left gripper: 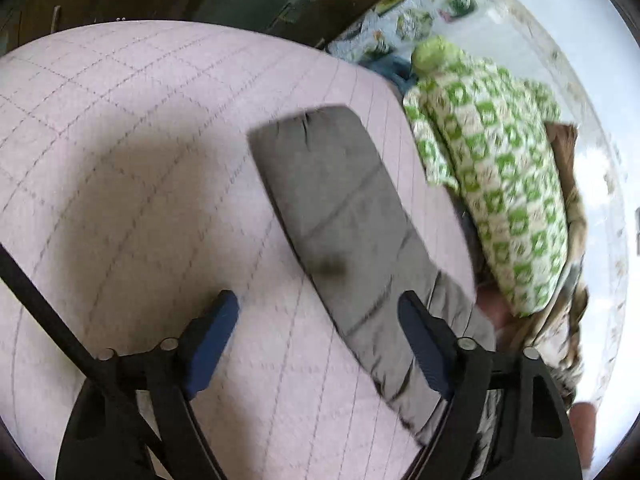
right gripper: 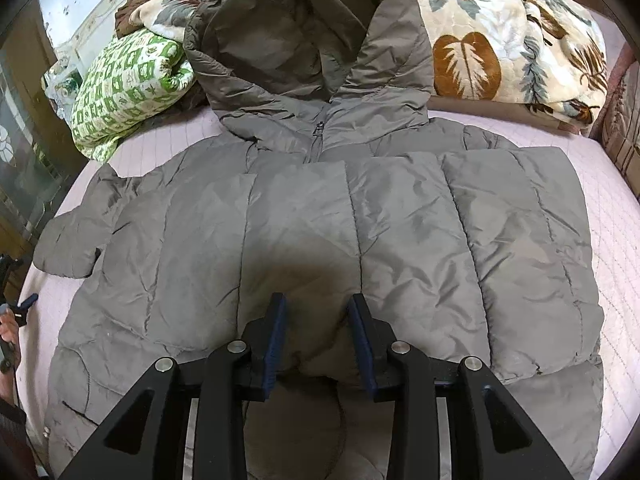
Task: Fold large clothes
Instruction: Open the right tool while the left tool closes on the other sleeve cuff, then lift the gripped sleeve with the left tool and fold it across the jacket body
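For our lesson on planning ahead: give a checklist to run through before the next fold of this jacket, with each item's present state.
1. Jacket front up, zipped: ok.
2. Right gripper holds folded sleeve: ok.
3. Left gripper open: ok.
4. Spread sleeve gripped by left gripper: not ok, it only lies by one finger.
5. Hood flat: not ok, it leans on the blanket.

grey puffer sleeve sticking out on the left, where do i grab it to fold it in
Take the sleeve at its cuff end, coming from the outer side with the left gripper, whose open jaws hold nothing. The cuff lies flat and free on the pink bedspread, away from the jacket body, so fingers can pinch its edge.
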`<move>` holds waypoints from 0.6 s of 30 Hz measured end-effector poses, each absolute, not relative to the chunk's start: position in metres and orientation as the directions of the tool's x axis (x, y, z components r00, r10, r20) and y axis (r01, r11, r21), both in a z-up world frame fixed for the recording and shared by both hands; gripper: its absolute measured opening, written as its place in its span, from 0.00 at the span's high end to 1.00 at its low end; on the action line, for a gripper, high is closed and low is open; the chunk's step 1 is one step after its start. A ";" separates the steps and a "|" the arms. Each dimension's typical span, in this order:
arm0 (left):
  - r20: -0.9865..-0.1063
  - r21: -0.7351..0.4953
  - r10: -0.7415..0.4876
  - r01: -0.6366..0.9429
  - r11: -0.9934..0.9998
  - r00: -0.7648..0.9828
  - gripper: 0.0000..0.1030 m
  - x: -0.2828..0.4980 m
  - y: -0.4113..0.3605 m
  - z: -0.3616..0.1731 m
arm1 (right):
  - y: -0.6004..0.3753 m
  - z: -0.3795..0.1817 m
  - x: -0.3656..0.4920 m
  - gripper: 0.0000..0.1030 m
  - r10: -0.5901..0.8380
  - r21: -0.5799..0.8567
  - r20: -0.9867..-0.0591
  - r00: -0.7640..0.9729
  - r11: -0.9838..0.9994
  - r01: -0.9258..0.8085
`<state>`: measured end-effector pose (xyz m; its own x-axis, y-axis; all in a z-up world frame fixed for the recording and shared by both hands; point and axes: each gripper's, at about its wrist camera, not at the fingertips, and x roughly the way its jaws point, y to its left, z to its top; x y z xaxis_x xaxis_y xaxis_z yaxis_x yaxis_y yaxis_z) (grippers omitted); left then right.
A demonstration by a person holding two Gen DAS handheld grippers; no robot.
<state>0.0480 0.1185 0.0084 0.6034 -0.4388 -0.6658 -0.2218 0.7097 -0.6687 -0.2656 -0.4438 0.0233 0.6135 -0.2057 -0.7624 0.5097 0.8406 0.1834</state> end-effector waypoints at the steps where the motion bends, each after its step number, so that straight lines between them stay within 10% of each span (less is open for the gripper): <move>1: -0.656 -0.675 -0.439 -0.218 0.705 0.614 0.22 0.050 0.119 0.008 | -0.444 0.023 -0.265 0.64 -0.207 0.181 -0.763 0.613 0.841 0.510; 12: -0.663 -0.527 -0.291 -0.154 0.836 0.690 0.22 0.105 0.083 0.003 | -0.444 0.021 -0.262 0.63 -0.216 0.174 -0.759 0.614 0.841 0.512; 13: -0.670 -0.502 -0.264 -0.162 0.849 0.694 0.28 0.105 0.082 0.003 | -0.444 0.020 -0.262 0.63 -0.215 0.176 -0.759 0.615 0.841 0.512; 15: -0.681 -0.461 -0.215 -0.181 0.869 0.700 0.79 0.104 0.080 0.004 | -0.445 0.019 -0.262 0.63 -0.215 0.178 -0.760 0.613 0.839 0.514; 18: -0.668 -0.513 -0.272 -0.164 0.842 0.693 0.85 0.101 0.087 0.001 | -0.444 0.021 -0.262 0.63 -0.218 0.181 -0.758 0.615 0.835 0.519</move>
<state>0.1005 0.0868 0.0013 0.6930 -0.2723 -0.6676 -0.1636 0.8424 -0.5135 -0.2622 -0.4441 0.0214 0.6151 -0.2181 -0.7576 0.5191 0.8353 0.1810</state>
